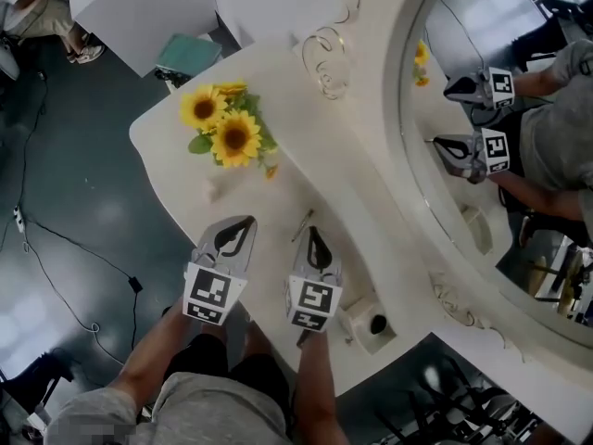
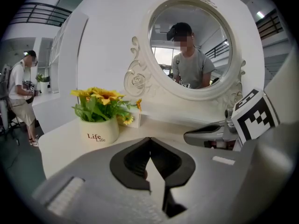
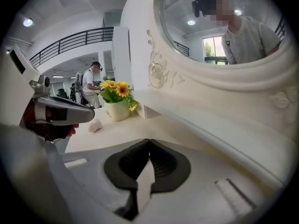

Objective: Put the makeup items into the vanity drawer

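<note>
My left gripper (image 1: 246,222) (image 2: 149,139) hangs over the white vanity top (image 1: 306,146), its jaw tips meeting with nothing between them. My right gripper (image 1: 313,232) (image 3: 149,140) is beside it, shut and empty too. A thin makeup pencil (image 1: 303,225) lies on the top just left of the right gripper's tip. A small pale sponge-like item (image 1: 215,190) (image 3: 96,126) lies ahead of the left gripper, near the sunflower pot (image 1: 227,128) (image 2: 97,129) (image 3: 117,108). No drawer shows in any view.
The oval mirror (image 1: 500,146) (image 2: 189,45) in its carved frame stands at the right. A small white box with a round hole (image 1: 371,324) sits at the table's near right. Cables cross the dark floor (image 1: 65,248) at the left. A person stands far off in the room.
</note>
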The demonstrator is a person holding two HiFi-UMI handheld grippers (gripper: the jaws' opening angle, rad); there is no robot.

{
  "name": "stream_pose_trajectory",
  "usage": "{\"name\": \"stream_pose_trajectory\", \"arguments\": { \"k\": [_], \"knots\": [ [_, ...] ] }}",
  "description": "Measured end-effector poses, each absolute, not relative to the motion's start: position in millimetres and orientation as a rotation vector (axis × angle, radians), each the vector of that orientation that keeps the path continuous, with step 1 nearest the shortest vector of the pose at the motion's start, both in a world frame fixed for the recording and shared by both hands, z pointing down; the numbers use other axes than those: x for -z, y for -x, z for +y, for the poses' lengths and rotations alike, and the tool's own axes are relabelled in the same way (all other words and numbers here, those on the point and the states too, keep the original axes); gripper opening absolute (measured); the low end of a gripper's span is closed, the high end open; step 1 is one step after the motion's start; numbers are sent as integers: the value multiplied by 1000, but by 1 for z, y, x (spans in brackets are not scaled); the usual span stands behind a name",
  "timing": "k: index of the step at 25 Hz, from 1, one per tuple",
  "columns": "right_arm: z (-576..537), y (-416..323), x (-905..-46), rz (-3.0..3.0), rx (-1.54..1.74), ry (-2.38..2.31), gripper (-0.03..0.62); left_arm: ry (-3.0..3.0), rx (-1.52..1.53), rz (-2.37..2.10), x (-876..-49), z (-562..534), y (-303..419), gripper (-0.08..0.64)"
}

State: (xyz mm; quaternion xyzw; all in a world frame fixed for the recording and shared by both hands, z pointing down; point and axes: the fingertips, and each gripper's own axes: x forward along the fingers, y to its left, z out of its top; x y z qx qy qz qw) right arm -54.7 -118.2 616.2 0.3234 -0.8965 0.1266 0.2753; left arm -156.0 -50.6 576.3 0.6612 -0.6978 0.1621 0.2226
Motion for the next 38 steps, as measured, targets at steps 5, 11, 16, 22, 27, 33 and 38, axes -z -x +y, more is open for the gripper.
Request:
{"name": "stream_pose_trajectory", "arguments": {
  "k": [5, 11, 16, 22, 27, 33, 38],
  "knots": [
    [-119, 57, -639, -2328, -399, -878, 58, -1815, -451, -1902, -587, -50, 159, 11],
    [-116, 65, -659, -2270, -453, -832, 181, -1814, -457, -1890, -591, -51, 161, 11],
    [-117, 65, -663, -2241, -451, -818, 181, -1808, -456, -1888, -593, -51, 164, 11],
    [-111, 64, -667, -2192, -434, -776, 126, -1804, -458, -1885, -595, -51, 164, 11],
    [-112, 61, -668, -2177, -409, -782, 79, -1802, -458, -1883, -595, -51, 163, 11],
    [-113, 60, -668, -2174, -401, -777, 35, -1805, -457, -1880, -595, -50, 163, 11],
    [-111, 60, -665, -2187, -395, -770, 34, -1819, -457, -1880, -591, -51, 160, 11]
  ]
}}
